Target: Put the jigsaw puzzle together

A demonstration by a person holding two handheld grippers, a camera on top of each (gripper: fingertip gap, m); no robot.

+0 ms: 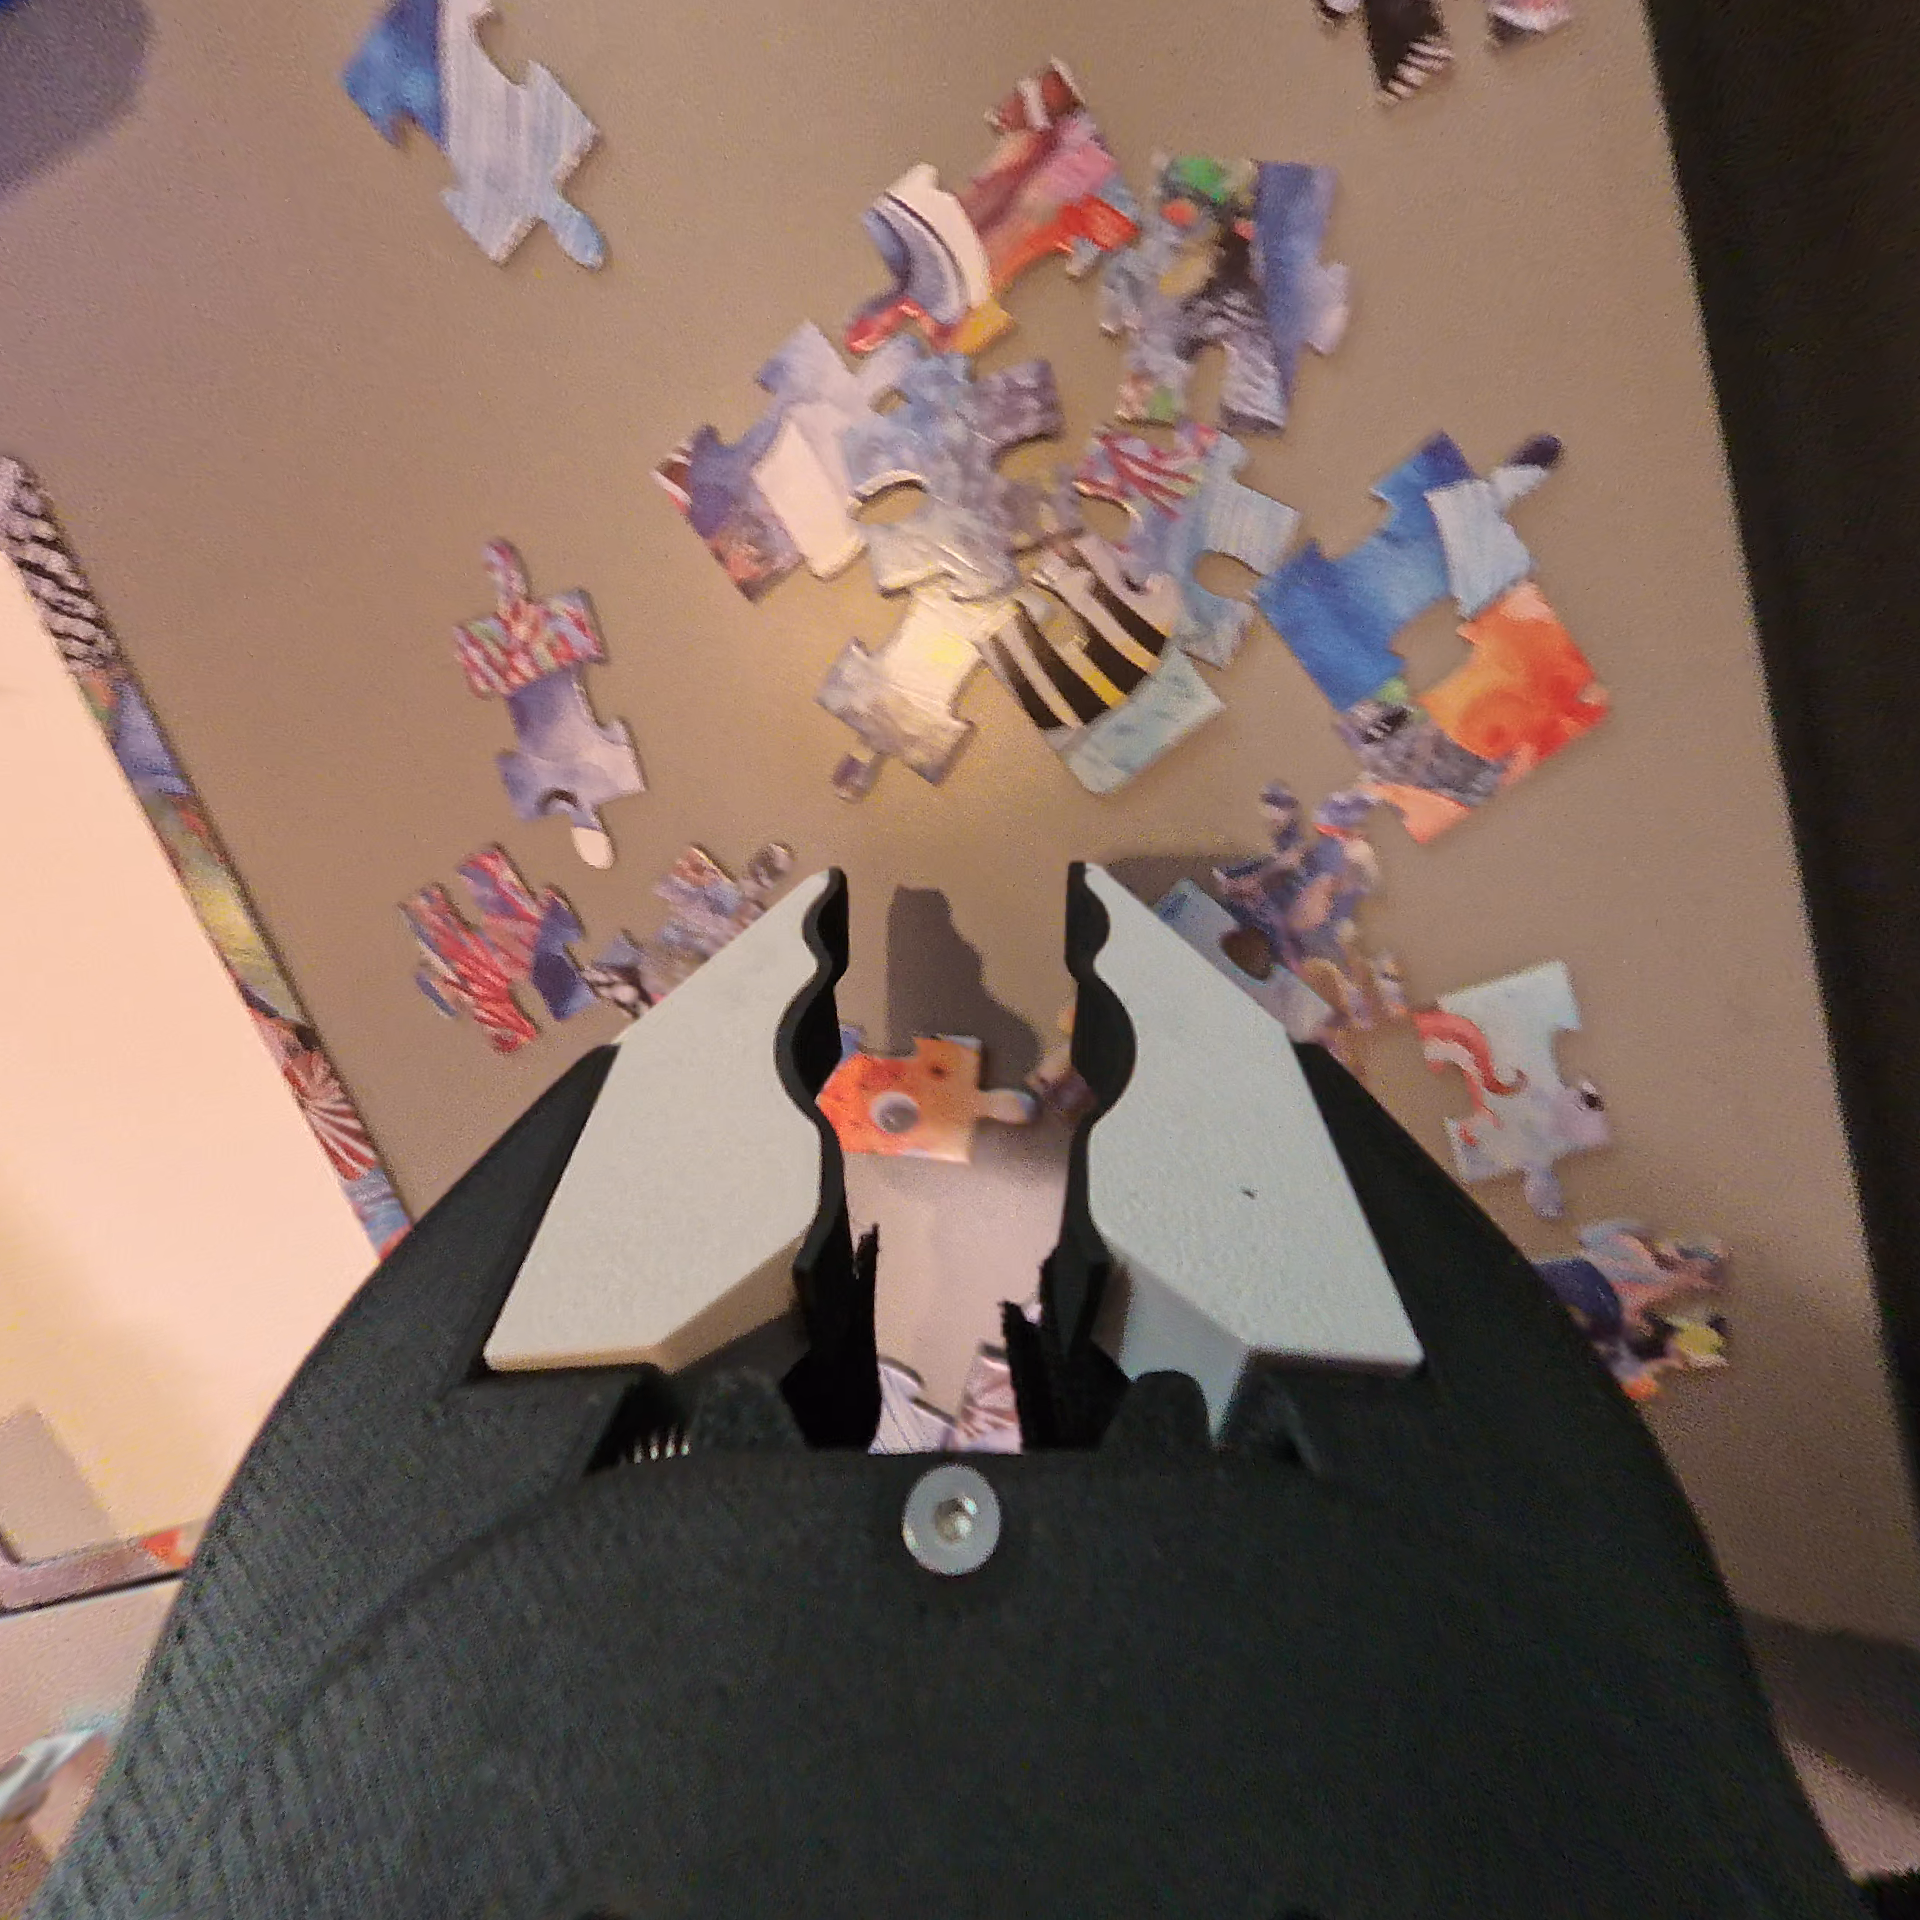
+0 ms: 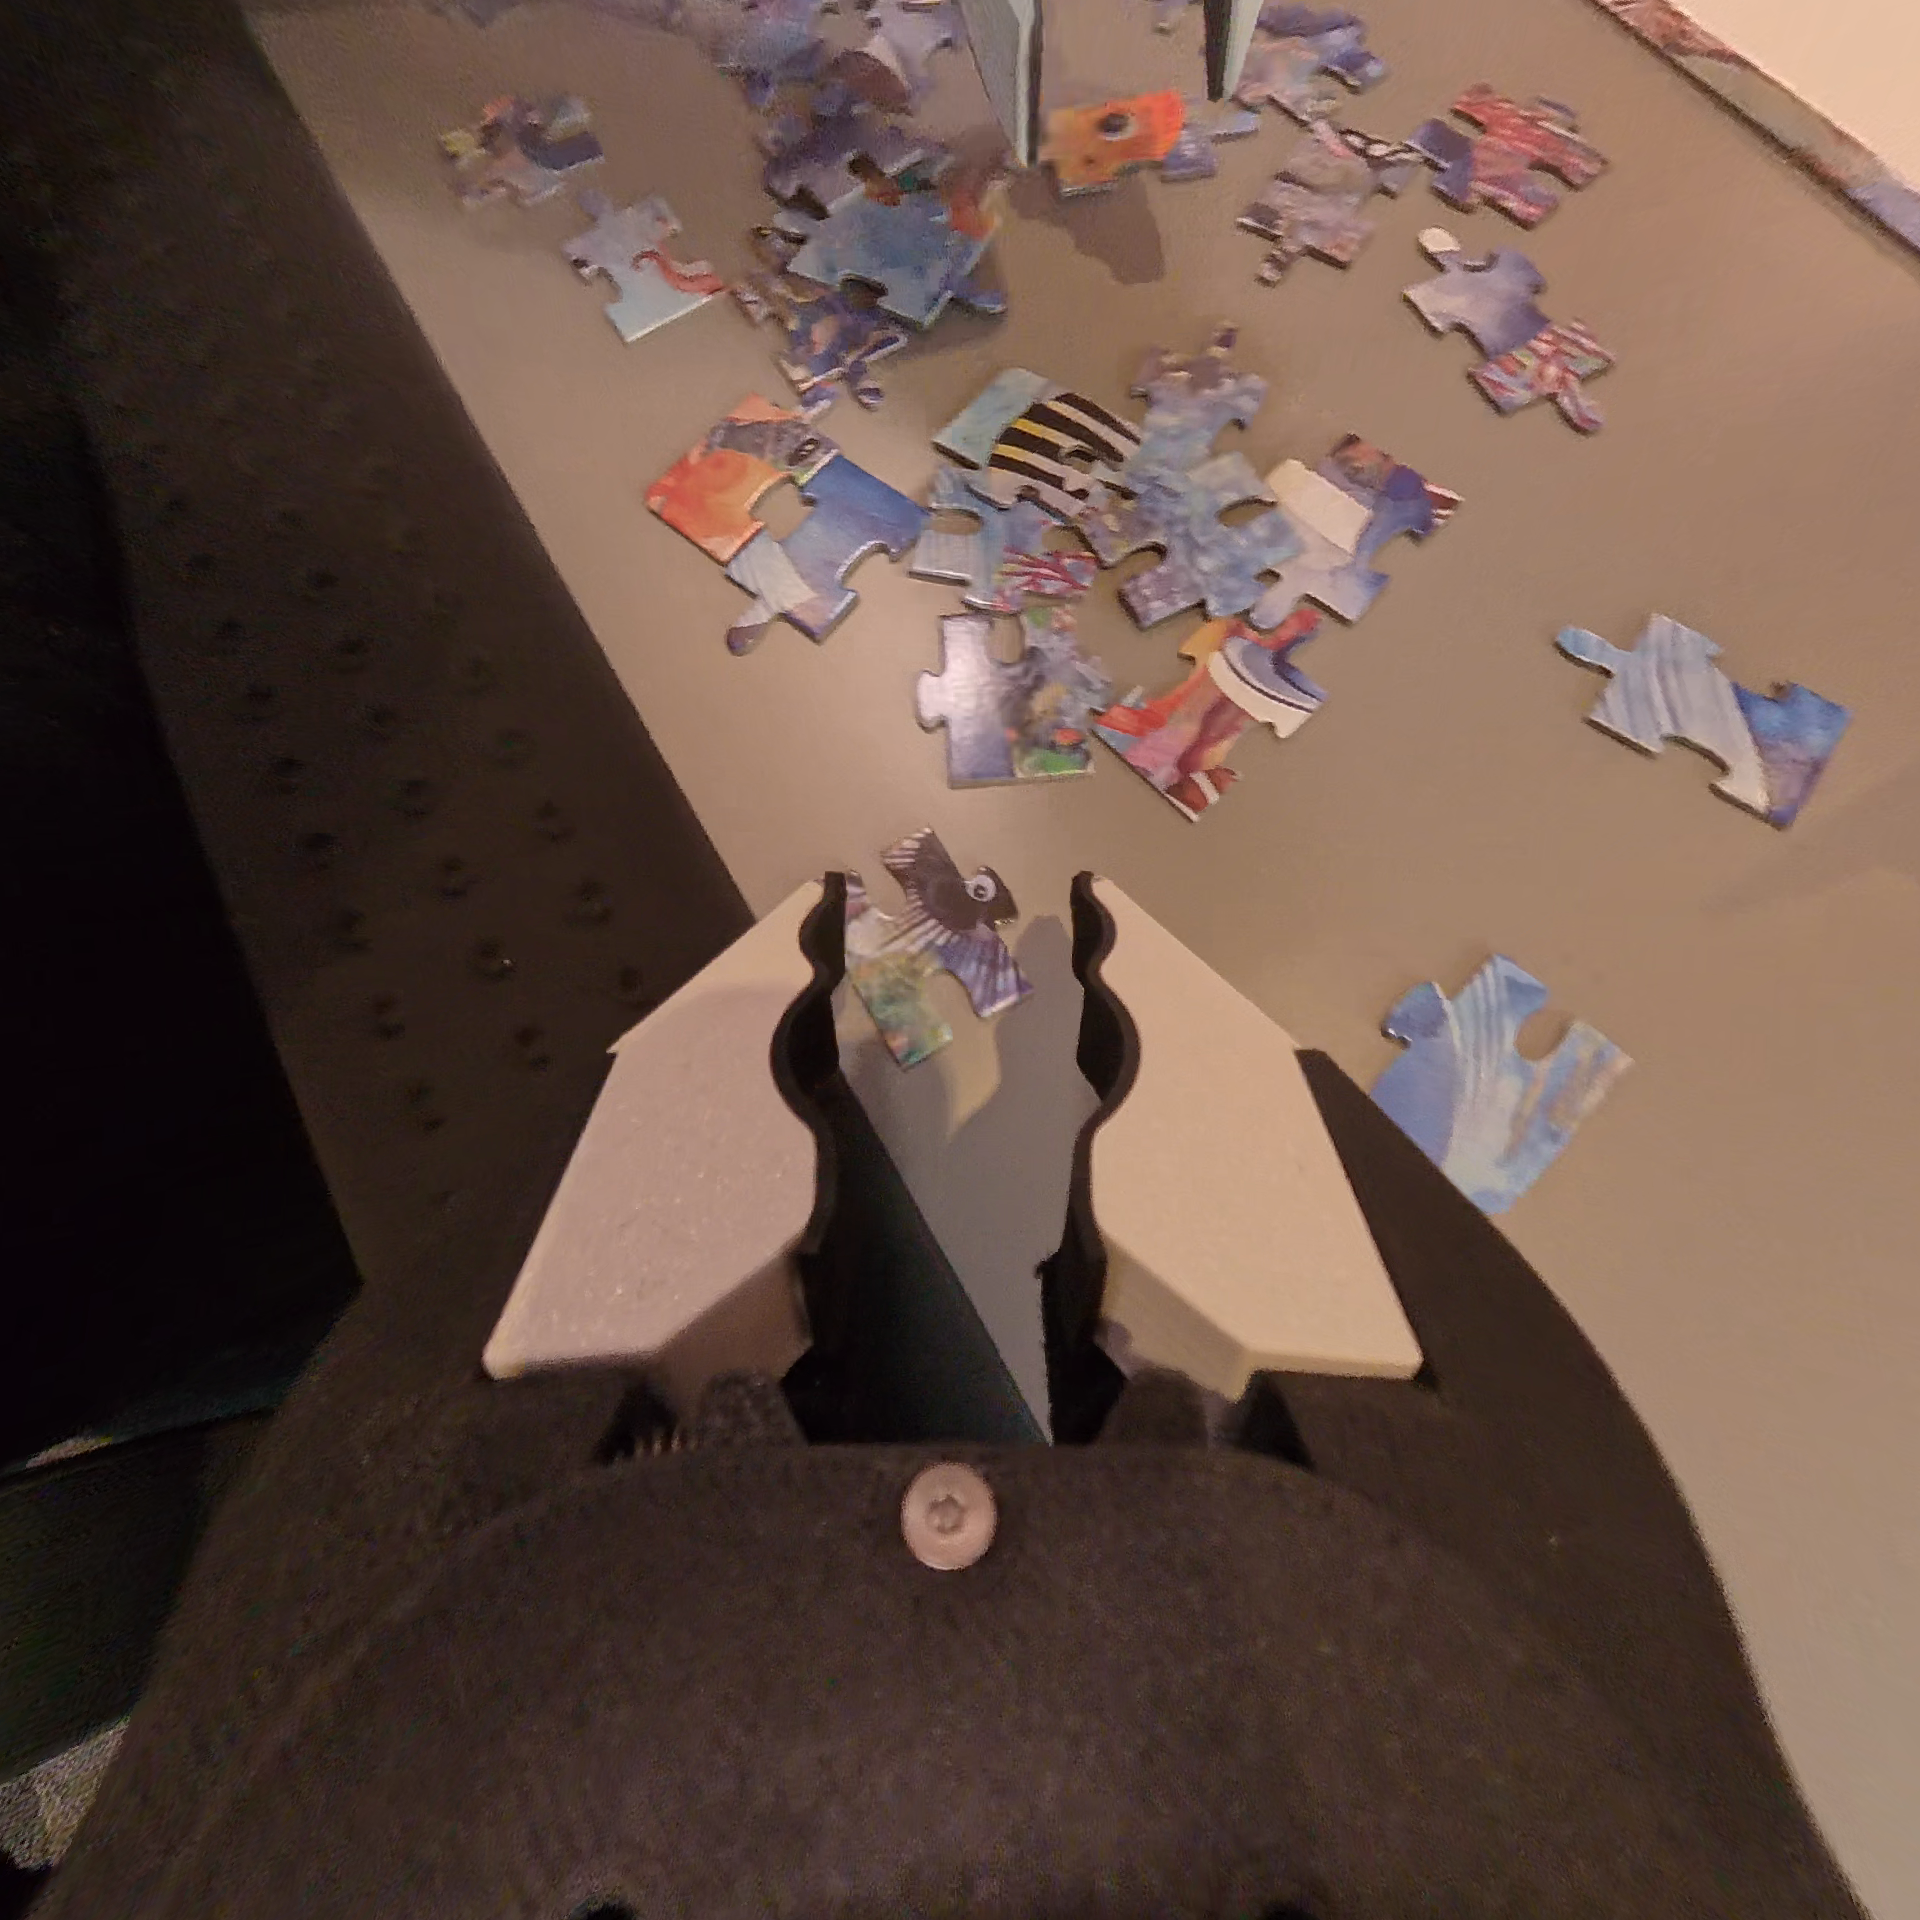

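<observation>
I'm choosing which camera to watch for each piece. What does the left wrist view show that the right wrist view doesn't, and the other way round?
Only the left wrist view shows the open left gripper from behind, looking down over the orange eyed piece. Only the right wrist view shows the open right gripper over a dark striped fish piece. Both show the striped black-and-yellow piece on the grey table.

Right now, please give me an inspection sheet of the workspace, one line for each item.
Surface: grey tabletop, flat, bare between pieces.
Job's things: loose puzzle pieces scattered, several overlapping; orange fish piece under the left gripper; dark fish piece under the right gripper; puzzle frame at the table edge, empty inside.
Clutter: nothing seen.
Grippers: both open, fingers holding nothing.
Cables: nothing seen.
Surroundings: dark perforated board beside the table.
</observation>
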